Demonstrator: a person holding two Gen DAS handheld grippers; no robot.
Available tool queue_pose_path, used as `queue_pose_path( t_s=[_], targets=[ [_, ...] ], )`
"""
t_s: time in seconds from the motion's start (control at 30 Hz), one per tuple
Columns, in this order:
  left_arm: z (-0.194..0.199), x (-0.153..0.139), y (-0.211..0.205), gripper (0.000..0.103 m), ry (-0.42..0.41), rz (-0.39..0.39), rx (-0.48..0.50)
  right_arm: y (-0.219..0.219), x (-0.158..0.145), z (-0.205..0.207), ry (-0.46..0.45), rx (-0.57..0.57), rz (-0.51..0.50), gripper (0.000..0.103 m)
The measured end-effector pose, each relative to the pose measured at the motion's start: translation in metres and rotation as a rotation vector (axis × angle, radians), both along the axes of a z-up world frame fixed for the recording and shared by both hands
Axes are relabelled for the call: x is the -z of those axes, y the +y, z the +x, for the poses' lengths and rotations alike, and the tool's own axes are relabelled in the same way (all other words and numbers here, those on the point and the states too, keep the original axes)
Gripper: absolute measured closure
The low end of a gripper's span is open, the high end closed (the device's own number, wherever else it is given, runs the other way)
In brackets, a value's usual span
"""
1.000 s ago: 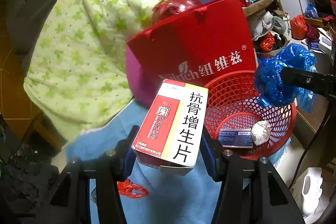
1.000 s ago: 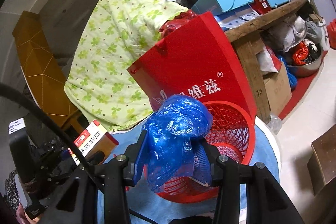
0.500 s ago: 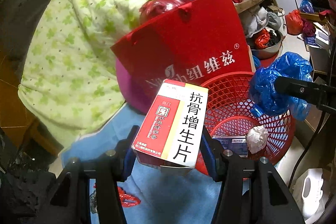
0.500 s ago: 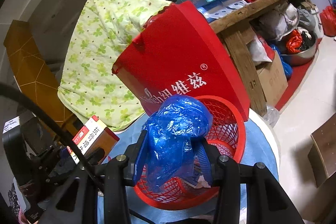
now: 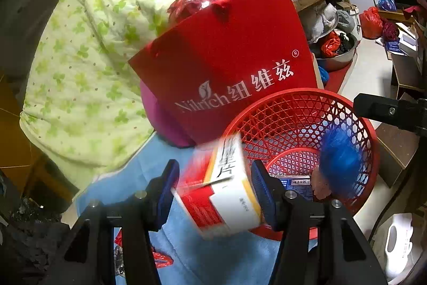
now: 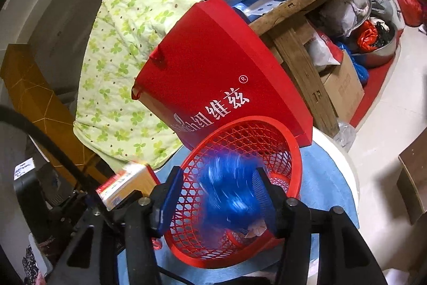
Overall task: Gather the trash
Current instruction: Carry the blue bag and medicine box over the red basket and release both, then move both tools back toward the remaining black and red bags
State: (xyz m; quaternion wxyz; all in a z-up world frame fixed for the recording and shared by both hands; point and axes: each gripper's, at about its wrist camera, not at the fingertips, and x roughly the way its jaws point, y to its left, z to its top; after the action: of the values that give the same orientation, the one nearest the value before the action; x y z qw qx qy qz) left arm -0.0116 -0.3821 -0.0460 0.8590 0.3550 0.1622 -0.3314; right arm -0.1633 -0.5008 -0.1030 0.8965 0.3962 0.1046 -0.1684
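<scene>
Dropped box (image 5: 221,186), blue bag (image 6: 232,194) blurred.

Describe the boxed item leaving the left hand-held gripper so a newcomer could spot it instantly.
Start at the red mesh basket on the blue cloth. At its near-left rim, between the open left hand-held gripper fingers, tumbles a motion-blurred medicine box. Unlike the blue plastic bag falling nearby, it is rigid, red and white, with black Chinese characters.
</scene>
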Motion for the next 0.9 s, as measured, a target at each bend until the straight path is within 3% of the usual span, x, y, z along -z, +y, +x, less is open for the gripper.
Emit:
queue_pose_path(
  t_s=[0.13,0.33,0.5,0.73,0.9],
  targets=[
    [0.000,0.002,0.001,0.028,-0.005,-0.011,0.001,0.002,-0.001,-0.003,-0.010,0.013,-0.005,0.046],
    [0.009,0.003,0.017,0.027,0.063,-0.057,-0.001,0.009,-0.011,0.001,-0.012,0.000,-0.037,0.046],
    [0.027,0.007,0.065,0.027,0.109,-0.112,-0.068,0.029,-0.033,0.012,-0.013,-0.044,-0.109,0.046],
    [0.087,0.035,0.175,0.027,0.170,-0.146,-0.308,0.074,-0.066,0.042,-0.020,-0.133,-0.216,0.046],
    [0.127,0.069,0.256,0.027,0.235,-0.146,-0.510,0.114,-0.061,0.074,0.023,-0.234,-0.238,0.046]
  ],
)
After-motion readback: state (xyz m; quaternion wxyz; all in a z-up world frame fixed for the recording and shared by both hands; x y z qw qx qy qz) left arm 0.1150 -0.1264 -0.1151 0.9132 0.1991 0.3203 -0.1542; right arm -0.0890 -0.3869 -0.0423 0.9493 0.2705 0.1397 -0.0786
